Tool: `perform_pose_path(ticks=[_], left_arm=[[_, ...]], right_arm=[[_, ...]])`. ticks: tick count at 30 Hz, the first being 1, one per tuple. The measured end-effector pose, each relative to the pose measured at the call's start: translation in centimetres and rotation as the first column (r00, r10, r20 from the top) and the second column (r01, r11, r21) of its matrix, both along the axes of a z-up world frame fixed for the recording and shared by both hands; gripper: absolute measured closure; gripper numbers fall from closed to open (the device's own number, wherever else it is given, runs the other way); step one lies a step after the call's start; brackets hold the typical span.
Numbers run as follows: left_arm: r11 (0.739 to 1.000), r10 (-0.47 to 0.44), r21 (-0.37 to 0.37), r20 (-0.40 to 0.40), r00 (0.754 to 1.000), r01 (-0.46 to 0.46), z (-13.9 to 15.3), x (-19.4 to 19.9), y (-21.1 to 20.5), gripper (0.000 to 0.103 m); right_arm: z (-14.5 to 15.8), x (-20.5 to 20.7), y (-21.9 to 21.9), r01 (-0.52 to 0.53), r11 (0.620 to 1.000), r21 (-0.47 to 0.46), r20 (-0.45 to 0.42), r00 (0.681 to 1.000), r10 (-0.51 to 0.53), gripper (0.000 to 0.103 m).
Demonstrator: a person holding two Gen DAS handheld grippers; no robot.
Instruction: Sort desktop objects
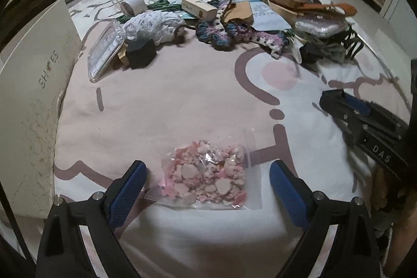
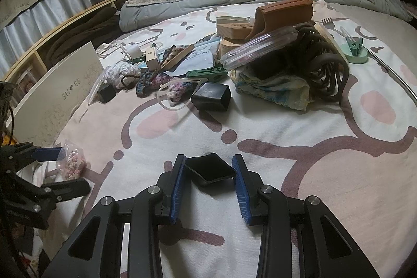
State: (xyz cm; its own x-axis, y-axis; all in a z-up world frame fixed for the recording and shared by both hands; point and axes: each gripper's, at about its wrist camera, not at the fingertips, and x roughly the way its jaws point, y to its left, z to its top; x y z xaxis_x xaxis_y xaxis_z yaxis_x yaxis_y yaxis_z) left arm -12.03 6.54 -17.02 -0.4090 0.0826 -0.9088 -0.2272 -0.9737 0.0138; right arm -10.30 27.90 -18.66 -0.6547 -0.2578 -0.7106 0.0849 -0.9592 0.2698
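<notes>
here the left gripper (image 1: 207, 175) stood wide open, its blue pads either side of a clear bag of pink beads (image 1: 208, 175) lying flat on the bed (image 1: 182, 100), touching neither. the right gripper (image 2: 208, 173) was closed on a small black cap (image 2: 208, 170), squeezing its soft square walls into a diamond. to lift the bag well, the pads would need to pinch the lumpy middle, since the slick film would likely slip. the remaining clutter (image 2: 234, 61) lay heaped well beyond.
</notes>
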Motion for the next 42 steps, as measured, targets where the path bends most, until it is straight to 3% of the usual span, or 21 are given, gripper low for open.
perform_pose_path(ticks=[3, 5, 15, 23, 33, 42], left_arm=[[1.000, -0.008, 0.013, -0.002, 1.000, 0.008, 0.0, 0.1, -0.1, 0.023], [1.000, -0.008, 0.015, -0.006, 1.000, 0.008, -0.1, 0.2, -0.2, 0.025], [0.996, 0.030, 0.080, -0.014, 0.999, -0.029, 0.4, 0.5, -1.3, 0.055], [0.993, 0.053, 0.108, -0.025, 0.998, -0.050, 0.8, 0.6, -1.8, 0.059], [0.989, 0.068, 0.132, -0.052, 0.996, -0.061, 1.4, 0.3, -2.8, 0.061], [0.988, 0.070, 0.147, -0.117, 0.991, -0.052, 3.1, -0.1, -3.7, 0.061]], right_arm=[[0.0, 0.0, 0.0, 0.000, 1.000, 0.001, 0.001, 1.000, 0.000, 0.067], [0.0, 0.0, 0.0, 0.001, 1.000, 0.004, 0.000, 1.000, -0.001, 0.067], [0.0, 0.1, 0.0, 0.002, 1.000, 0.014, 0.000, 1.000, -0.002, 0.067], [0.0, 0.1, -0.1, 0.003, 1.000, 0.016, -0.001, 1.000, -0.003, 0.067], [1.3, 0.3, -1.2, 0.002, 0.996, 0.084, 0.020, 1.000, -0.004, 0.067], [3.1, 0.4, -2.3, 0.005, 0.999, 0.038, 0.023, 1.000, -0.006, 0.067]])
